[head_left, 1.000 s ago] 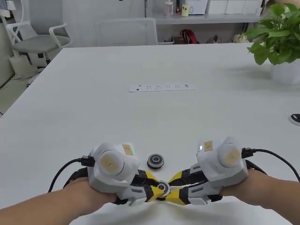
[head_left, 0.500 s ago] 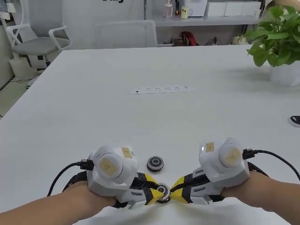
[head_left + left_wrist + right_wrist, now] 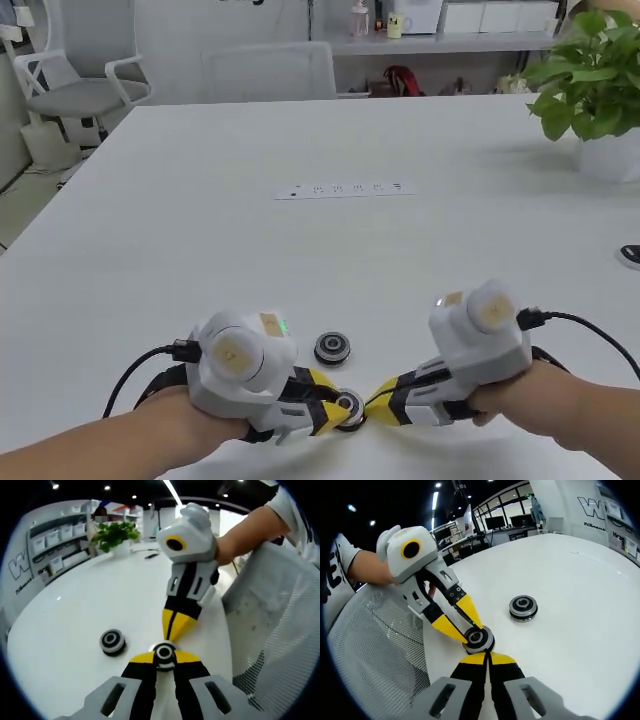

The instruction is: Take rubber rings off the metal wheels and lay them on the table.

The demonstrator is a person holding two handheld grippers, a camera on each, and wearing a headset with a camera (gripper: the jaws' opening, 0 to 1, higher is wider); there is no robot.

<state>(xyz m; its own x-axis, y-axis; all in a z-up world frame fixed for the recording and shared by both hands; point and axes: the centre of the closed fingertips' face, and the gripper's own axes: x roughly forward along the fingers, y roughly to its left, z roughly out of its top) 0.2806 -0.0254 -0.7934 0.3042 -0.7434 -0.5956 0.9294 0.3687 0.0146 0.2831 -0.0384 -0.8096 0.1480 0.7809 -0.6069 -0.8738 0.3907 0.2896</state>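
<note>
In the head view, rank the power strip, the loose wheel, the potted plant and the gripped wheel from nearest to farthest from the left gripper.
1. Gripped wheel, in the fingers of the left gripper.
2. Loose wheel, just beyond it.
3. Power strip, mid-table.
4. Potted plant, far right.

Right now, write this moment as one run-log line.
left tongs: shut on wheel | right tongs: shut at its rim | second wheel: free on table

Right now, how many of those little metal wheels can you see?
2. The held wheel sits between left gripper and right gripper tips; the free wheel lies on the table just beyond. None seems hidden.
</note>
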